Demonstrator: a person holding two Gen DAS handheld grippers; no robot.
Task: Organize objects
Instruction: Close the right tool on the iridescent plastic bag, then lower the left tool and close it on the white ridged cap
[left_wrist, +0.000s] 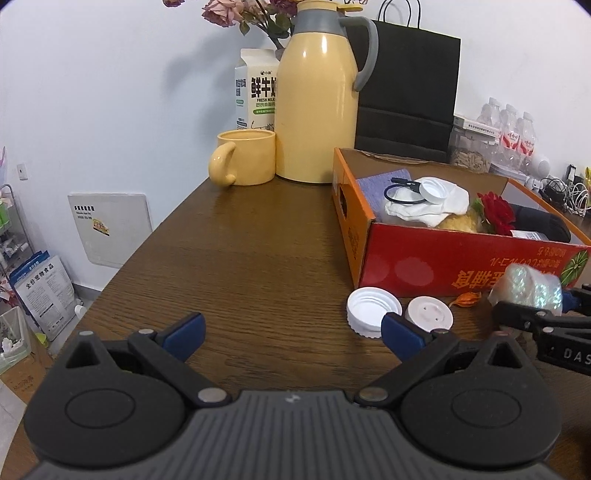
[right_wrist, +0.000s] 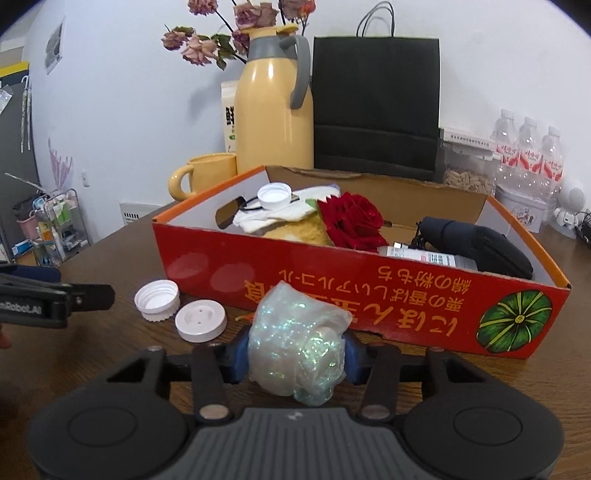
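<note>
My right gripper (right_wrist: 295, 349) is shut on a glittery iridescent plastic bundle (right_wrist: 297, 338), held just above the table in front of the red cardboard box (right_wrist: 369, 295). The bundle also shows in the left wrist view (left_wrist: 528, 288). The box (left_wrist: 443, 266) holds a white cap, white cloth, a red rose (right_wrist: 351, 218) and a black pouch (right_wrist: 476, 243). My left gripper (left_wrist: 291, 334) is open and empty over the wooden table (left_wrist: 240, 266). A white screw cap (left_wrist: 373, 310) and a white round lid (left_wrist: 430, 314) lie by the box's near left corner.
A yellow thermos (left_wrist: 317, 99), yellow mug (left_wrist: 245, 157), milk carton (left_wrist: 255, 88) and black paper bag (left_wrist: 410, 88) stand at the table's back. Water bottles (right_wrist: 528, 151) and a jar of seeds (right_wrist: 467, 173) stand back right. A small orange scrap (left_wrist: 467, 297) lies beside the box.
</note>
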